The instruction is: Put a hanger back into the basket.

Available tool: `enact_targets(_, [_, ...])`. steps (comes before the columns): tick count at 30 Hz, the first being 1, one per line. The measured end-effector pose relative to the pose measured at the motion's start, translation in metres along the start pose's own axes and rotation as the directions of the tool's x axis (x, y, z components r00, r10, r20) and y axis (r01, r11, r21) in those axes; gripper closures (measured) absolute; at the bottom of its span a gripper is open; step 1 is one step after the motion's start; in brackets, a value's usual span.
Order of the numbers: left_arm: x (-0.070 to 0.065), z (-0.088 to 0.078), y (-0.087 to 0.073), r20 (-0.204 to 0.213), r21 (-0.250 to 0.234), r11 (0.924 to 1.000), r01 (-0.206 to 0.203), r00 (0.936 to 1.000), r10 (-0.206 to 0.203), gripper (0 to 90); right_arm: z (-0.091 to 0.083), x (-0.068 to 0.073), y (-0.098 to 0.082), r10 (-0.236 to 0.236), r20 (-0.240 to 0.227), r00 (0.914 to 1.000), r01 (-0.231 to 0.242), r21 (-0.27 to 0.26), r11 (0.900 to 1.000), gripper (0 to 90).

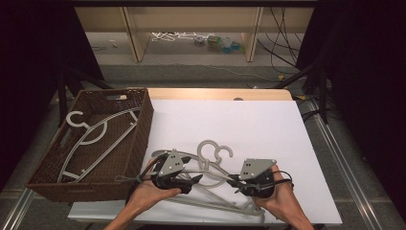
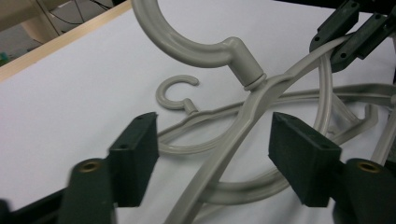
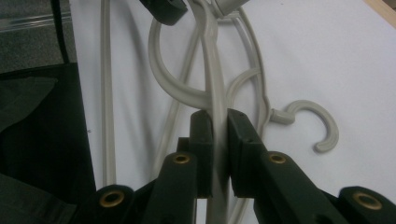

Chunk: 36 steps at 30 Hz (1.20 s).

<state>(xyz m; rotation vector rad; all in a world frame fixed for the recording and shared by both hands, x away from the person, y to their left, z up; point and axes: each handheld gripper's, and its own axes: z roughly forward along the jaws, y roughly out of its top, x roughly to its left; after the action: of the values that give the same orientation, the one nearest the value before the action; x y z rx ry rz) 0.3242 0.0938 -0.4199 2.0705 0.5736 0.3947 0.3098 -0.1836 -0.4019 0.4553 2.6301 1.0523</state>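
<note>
While the right gripper (image 3: 215, 135) clamps a grey plastic hanger's arm (image 3: 215, 84) — steadying it — the left gripper (image 2: 212, 149) straddles it, jaws apart.

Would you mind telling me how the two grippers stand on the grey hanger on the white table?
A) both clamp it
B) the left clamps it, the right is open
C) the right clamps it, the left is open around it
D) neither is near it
C: the right gripper has its jaws pressed on the hanger arm, while the left gripper straddles the arm with gaps on both sides.
</note>
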Motion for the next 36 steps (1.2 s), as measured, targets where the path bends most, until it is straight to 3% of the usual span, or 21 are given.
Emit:
enact_targets(5, [-0.003, 0.003, 0.001, 0.021, 0.01, 0.9995, -0.029, 0.9994, 0.029, 43.9, 0.001, 0.003, 0.002, -0.021, 0.004, 0.9998, 0.021, 0.011, 1.0, 82.1])
enact_targets(6, [-0.003, 0.002, 0.002, 0.029, 0.039, 0.9976, -0.058, 0.998, 0.056, 44.6, 0.001, 0.003, 0.002, -0.022, -0.001, 0.9998, 0.022, 0.013, 1.0, 82.1])
enact_targets(9, [-0.007, 0.006, 0.002, 0.05, 0.035, 0.9968, -0.072, 0.9963, 0.07, 50.8, 0.001, 0.003, 0.002, -0.029, -0.013, 0.9995, 0.029, 0.009, 1.0, 82.1])
enact_targets(12, [-0.008, 0.007, 0.003, 0.066, 0.057, 0.9919, -0.114, 0.9918, 0.11, 59.4, 0.0, 0.004, 0.003, -0.034, -0.021, 0.9992, 0.034, 0.003, 0.999, 82.2])
enact_targets(13, [-0.009, 0.008, 0.003, 0.067, 0.042, 0.9928, -0.112, 0.9918, 0.109, 63.0, 0.0, 0.005, 0.003, -0.033, -0.019, 0.9993, 0.033, 0.005, 0.999, 82.2])
enact_targets(16, [-0.009, 0.006, 0.005, 0.079, 0.07, 0.9822, -0.174, 0.9825, 0.169, 67.5, 0.0, 0.004, 0.004, -0.041, -0.02, 0.9989, 0.042, 0.006, 0.999, 82.1])
enact_targets(20, [-0.01, 0.004, 0.006, 0.088, 0.071, 0.9716, -0.226, 0.9716, 0.22, 71.3, -0.001, 0.003, 0.003, -0.058, -0.028, 0.9979, 0.058, -0.005, 0.998, 82.0])
enact_targets(21, [-0.011, 0.003, 0.006, 0.095, 0.069, 0.971, -0.229, 0.9705, 0.222, 72.2, -0.001, 0.002, 0.003, -0.064, -0.032, 0.9975, 0.064, -0.005, 0.998, 81.9])
enact_targets(23, [-0.012, 0.002, 0.007, 0.106, 0.085, 0.963, -0.256, 0.9633, 0.247, 74.0, -0.001, 0.001, 0.002, -0.071, -0.036, 0.9968, 0.071, -0.01, 0.997, 81.3])
enact_targets(28, [-0.018, 0.004, 0.006, 0.134, 0.085, 0.9567, -0.278, 0.9547, 0.266, 79.3, -0.001, -0.004, -0.002, -0.06, -0.015, 0.9981, 0.06, -0.005, 0.998, 76.6])
enact_targets(32, [-0.019, 0.003, 0.007, 0.147, 0.086, 0.9655, -0.246, 0.9616, 0.232, 81.8, -0.002, -0.007, -0.004, -0.013, 0.013, 0.9998, 0.013, -0.009, 1.0, 71.0])
enact_targets(34, [-0.018, 0.001, 0.007, 0.136, 0.074, 0.976, -0.205, 0.9717, 0.193, 81.8, -0.003, -0.008, -0.004, 0.007, 0.029, 0.9995, -0.006, -0.025, 1.0, 68.5])
enact_targets(36, [-0.013, -0.003, 0.008, 0.126, 0.078, 0.9808, -0.179, 0.9778, 0.168, 81.9, -0.004, -0.009, -0.003, 0.065, 0.055, 0.9964, -0.061, -0.063, 0.996, 57.1])
